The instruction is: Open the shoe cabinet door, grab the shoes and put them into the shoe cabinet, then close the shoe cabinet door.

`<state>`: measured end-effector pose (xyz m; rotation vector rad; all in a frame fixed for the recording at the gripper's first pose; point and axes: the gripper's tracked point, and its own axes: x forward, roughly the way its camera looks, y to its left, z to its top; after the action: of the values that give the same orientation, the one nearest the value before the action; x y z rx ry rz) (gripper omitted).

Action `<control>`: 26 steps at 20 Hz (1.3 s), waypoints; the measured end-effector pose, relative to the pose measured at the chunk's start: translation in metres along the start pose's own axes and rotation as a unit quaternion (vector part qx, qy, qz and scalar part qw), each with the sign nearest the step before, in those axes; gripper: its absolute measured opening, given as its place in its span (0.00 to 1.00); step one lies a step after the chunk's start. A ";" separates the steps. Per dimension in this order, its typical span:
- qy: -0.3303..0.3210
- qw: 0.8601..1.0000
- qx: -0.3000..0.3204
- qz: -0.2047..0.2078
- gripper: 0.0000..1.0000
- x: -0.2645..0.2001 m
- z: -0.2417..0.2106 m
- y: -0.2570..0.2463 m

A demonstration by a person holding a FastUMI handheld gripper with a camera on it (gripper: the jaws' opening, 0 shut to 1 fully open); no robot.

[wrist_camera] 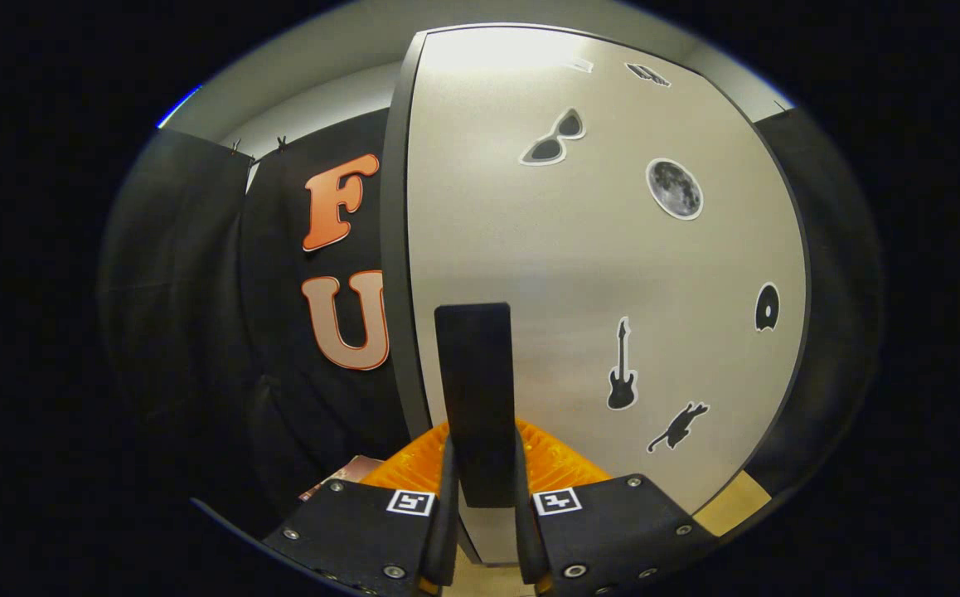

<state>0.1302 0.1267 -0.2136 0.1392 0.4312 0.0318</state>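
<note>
On inspection, the gripper point(482, 489) was found clenched on the black handle point(473, 390) of the shoe cabinet door point(596, 274), with one finger pressed against each side of the handle's lower end. The handle stood upright between the fingers and rose beyond them against the door's pale, matte face. The door's dark edge point(393, 249) ran close beside the handle on its left. The door panel carried several stickers: a pair of sunglasses point(553, 138) near the top, a moon point(674, 189) to the right of them, a vinyl record point(767, 308) near the far right edge, an electric guitar point(622, 369) just right of the handle, and a cat point(677, 428) below the guitar. Whether the door was fully closed or slightly ajar could not be determined. No shoes could be made out.
</note>
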 end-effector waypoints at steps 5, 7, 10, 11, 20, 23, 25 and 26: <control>0.008 1.000 -0.005 0.020 0.22 -0.017 0.005 0.002; 0.003 1.000 0.009 0.028 0.22 -0.024 0.002 -0.001; -0.009 1.000 0.003 0.025 0.21 -0.043 0.004 -0.006; -0.007 1.000 0.001 0.022 0.21 -0.049 0.003 -0.009; -0.004 1.000 0.015 0.006 0.21 -0.082 0.002 -0.033; -0.010 1.000 0.018 -0.010 0.21 -0.092 0.002 -0.042; -0.010 1.000 0.020 -0.021 0.21 -0.099 0.002 -0.049; -0.008 0.999 0.022 -0.026 0.21 -0.102 0.001 -0.052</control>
<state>0.0378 0.0690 -0.1782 0.1720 0.4193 -0.0294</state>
